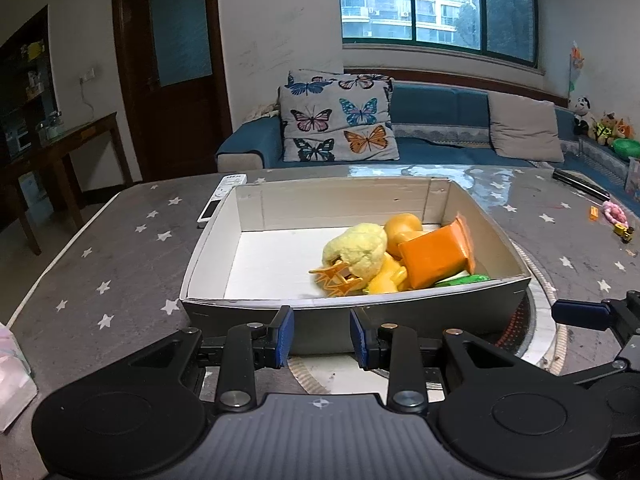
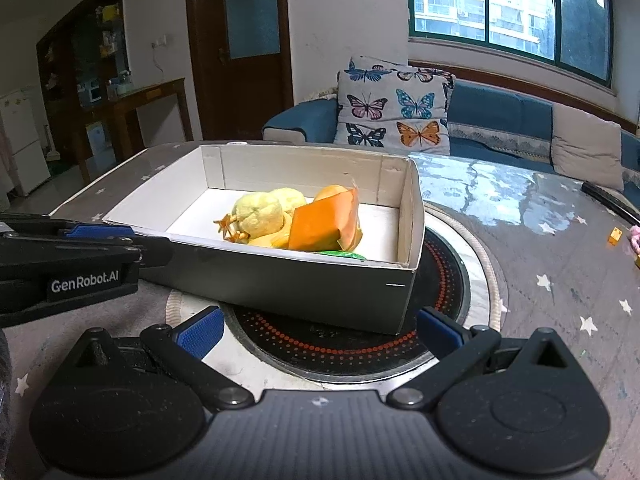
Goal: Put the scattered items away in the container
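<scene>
The box [image 1: 352, 322] at 12 o'clock already holds the toys, both the left tool [image 1: 320, 338] and right tool [image 2: 316, 332] are spread and empty, so next comes fetching the small bits [image 1: 614, 216] at 2 o'clock on the worktop [image 1: 132, 248].

A grey, white-lined open box [image 1: 352, 320] sat at frame centre, holding a yellow plush chick [image 1: 358, 250], an orange packet [image 1: 438, 256] and a green item [image 1: 464, 280] at its right.
</scene>
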Tool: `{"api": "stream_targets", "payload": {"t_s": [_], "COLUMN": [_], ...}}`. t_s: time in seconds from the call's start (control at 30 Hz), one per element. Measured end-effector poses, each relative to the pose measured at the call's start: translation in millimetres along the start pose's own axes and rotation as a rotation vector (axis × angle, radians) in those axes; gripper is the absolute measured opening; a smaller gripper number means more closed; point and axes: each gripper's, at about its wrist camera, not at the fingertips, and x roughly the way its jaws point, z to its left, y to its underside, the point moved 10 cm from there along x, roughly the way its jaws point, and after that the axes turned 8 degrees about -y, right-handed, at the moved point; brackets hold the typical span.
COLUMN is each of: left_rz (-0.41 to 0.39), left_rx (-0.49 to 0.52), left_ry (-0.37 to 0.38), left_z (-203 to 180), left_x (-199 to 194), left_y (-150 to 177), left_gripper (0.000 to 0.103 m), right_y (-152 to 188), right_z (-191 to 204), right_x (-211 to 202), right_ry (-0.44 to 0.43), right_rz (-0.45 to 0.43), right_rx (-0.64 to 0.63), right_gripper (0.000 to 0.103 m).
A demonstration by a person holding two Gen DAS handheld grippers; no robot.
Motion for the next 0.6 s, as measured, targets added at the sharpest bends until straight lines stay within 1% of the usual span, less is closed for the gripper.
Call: {"api": "stream_targets", "payload": {"t_s": [0.43,0.6], "left_rz": [0.049,0.060], "left_rx": [-0.006,-0.005], "left_ry": [-0.030,-0.028], "left_z": [6.3,7.1], "left_x": [19.0,23.5], "left_y": [-0.5,0.8], "left_gripper": [0.033,0.033], "right_y": [-3.5,-3.2], "right_z": [-1.7,-3.2], "right_x": [16.3,21.9], "right_ry": [0.020,0.026], "right_rz": [0.044,0.057], "right_rx": [0.002,0.004], "right_gripper": [0.103,0.103]}}
